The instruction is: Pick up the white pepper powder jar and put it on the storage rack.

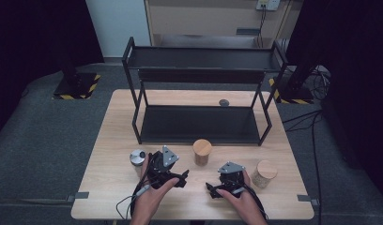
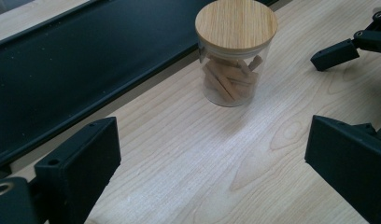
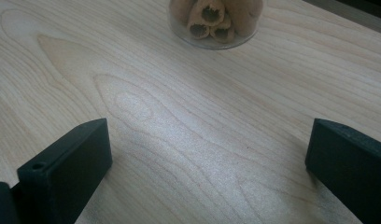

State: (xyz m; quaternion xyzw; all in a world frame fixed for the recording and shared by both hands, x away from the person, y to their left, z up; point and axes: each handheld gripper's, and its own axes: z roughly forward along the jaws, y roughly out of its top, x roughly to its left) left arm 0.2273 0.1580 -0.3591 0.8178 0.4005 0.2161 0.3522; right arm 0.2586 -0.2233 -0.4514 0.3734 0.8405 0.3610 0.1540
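Your left gripper [image 1: 184,177] spread wide, nothing between jaws, your right gripper [image 1: 212,190] likewise released on bare table [image 1: 110,187], wood-lidded jar [image 2: 236,51] ahead of left gripper at 1 o'clock, well apart, black rack [image 1: 199,124] beyond.

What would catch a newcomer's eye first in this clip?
Probably the black two-tier shelf standing across the far half of the wooden table. In front of it, the left gripper and right gripper rest open near the front edge, with a wooden-lidded glass jar of brown sticks standing between them and the shelf.
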